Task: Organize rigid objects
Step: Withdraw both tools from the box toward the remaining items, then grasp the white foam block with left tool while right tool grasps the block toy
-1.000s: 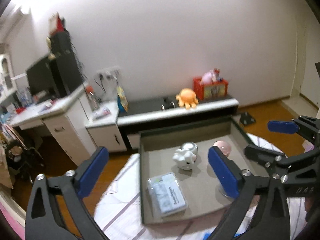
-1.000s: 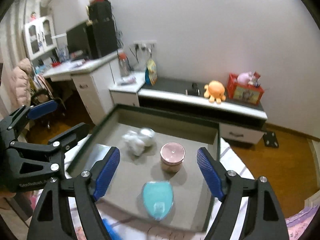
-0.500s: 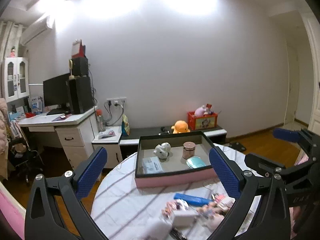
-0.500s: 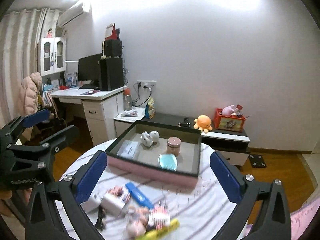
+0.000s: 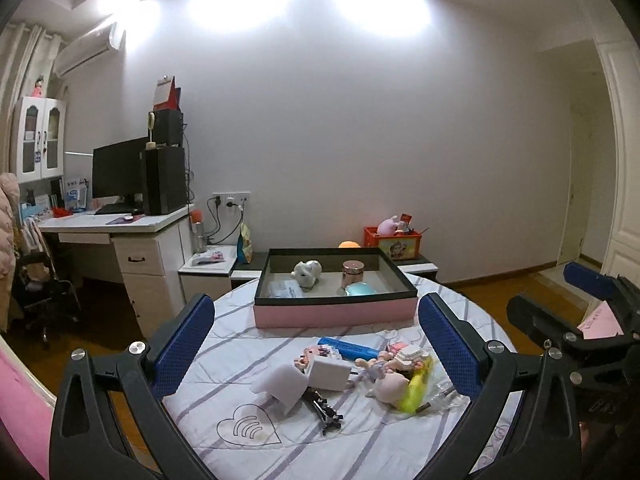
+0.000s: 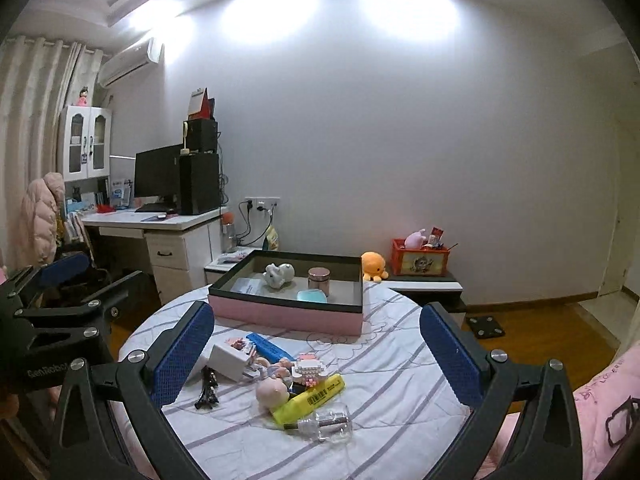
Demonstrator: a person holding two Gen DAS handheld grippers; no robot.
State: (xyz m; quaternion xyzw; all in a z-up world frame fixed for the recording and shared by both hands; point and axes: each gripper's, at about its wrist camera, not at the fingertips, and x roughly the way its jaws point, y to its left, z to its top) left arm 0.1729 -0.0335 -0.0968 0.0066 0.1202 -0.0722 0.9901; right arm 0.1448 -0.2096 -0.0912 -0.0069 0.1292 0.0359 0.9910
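Note:
A pink box with a dark rim (image 5: pixel 334 314) (image 6: pixel 288 314) stands at the far side of the round table. It holds a white figurine (image 5: pixel 307 273), a pink jar (image 5: pixel 353 273), a teal case (image 5: pixel 360 289) and a clear packet (image 5: pixel 285 289). Nearer me lies a pile: a blue bar (image 5: pixel 352 349), a white cube (image 5: pixel 328 374), a white sponge (image 5: pixel 282 386), a black clip (image 5: pixel 326 414), a yellow marker (image 6: pixel 310 396), a clear bottle (image 6: pixel 328 426) and small toys (image 6: pixel 272 390). My left gripper (image 5: pixel 316 348) and right gripper (image 6: pixel 316 354) are open and empty, above the near table edge.
The table wears a white cloth with grey stripes (image 5: pixel 248 360). Behind it stand a white desk with a monitor (image 5: pixel 120 176), a low cabinet (image 6: pixel 424 286) with an orange plush (image 6: pixel 374 266) and a red box (image 6: pixel 420 258). Pink bedding (image 6: pixel 600 400) lies at right.
Both grippers have pulled back and up from over the box to the near side of the table. The pile of loose objects has come into view. Both stay open.

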